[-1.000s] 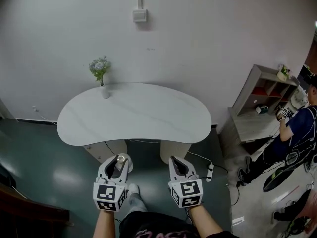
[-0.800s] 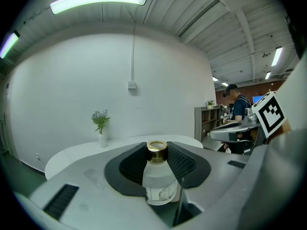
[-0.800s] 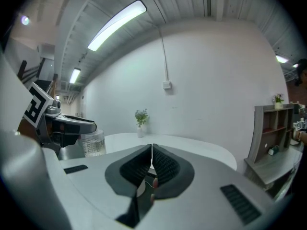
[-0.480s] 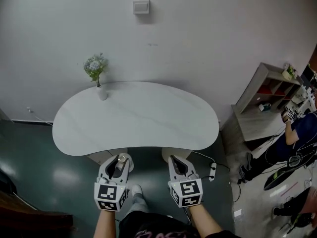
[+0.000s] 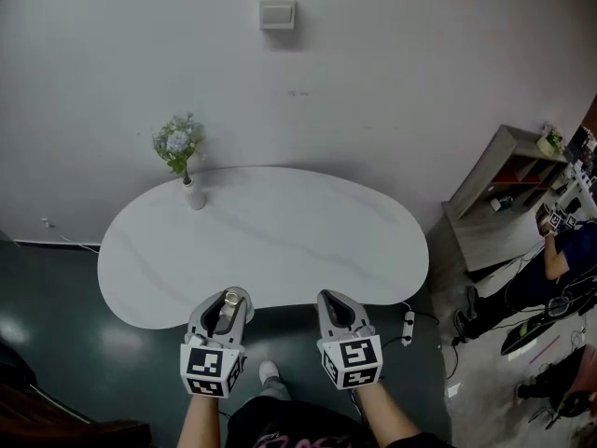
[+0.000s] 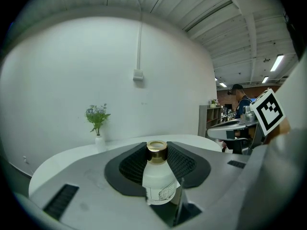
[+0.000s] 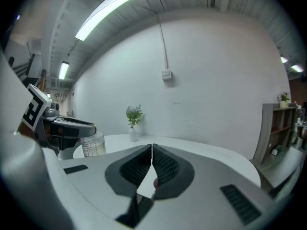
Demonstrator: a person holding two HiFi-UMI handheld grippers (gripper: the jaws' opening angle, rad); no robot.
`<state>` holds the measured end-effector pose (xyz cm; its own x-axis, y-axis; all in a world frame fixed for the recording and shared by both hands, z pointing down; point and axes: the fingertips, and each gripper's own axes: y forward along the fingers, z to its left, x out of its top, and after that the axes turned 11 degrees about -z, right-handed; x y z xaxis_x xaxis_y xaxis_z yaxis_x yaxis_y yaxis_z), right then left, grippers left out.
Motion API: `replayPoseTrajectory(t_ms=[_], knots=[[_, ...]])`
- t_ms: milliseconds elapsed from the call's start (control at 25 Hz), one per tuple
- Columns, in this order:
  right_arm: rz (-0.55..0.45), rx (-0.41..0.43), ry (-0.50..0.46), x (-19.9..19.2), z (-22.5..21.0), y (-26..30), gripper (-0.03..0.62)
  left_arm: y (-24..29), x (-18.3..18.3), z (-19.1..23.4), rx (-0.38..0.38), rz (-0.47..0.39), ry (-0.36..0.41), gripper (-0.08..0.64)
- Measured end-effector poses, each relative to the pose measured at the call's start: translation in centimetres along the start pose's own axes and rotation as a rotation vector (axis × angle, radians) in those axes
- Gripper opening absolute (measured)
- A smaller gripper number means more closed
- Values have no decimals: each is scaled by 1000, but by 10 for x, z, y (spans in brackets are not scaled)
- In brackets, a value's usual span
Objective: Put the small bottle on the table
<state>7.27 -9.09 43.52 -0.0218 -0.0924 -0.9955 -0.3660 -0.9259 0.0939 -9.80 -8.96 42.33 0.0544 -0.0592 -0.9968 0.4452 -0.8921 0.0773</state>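
Left gripper (image 5: 224, 317) clamps small bottle (image 6: 157, 178) upright between jaws, at near edge of table (image 5: 280, 231), not yet set down. Right gripper (image 5: 338, 314) pinched closed, empty. Pickup done; remaining, likely: carry over tabletop, lower, release.

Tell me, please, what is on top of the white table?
A vase of flowers, far left; the left gripper hides a bit of the near edge.

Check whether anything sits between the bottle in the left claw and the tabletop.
Nothing visible does. The left claw holds the small bottle at the near edge of the table; the top ahead is bare. A vase of flowers stands at the far left edge, off the path.
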Motion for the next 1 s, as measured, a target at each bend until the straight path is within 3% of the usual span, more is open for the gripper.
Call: replayPoseTrajectory(t_ms=[560, 1000], knots=[[2, -67, -5, 10, 25, 80, 67, 44, 1, 69, -85, -6, -1, 132], [20, -97, -6, 9, 35, 97, 67, 54, -2, 94, -103, -9, -22, 132]])
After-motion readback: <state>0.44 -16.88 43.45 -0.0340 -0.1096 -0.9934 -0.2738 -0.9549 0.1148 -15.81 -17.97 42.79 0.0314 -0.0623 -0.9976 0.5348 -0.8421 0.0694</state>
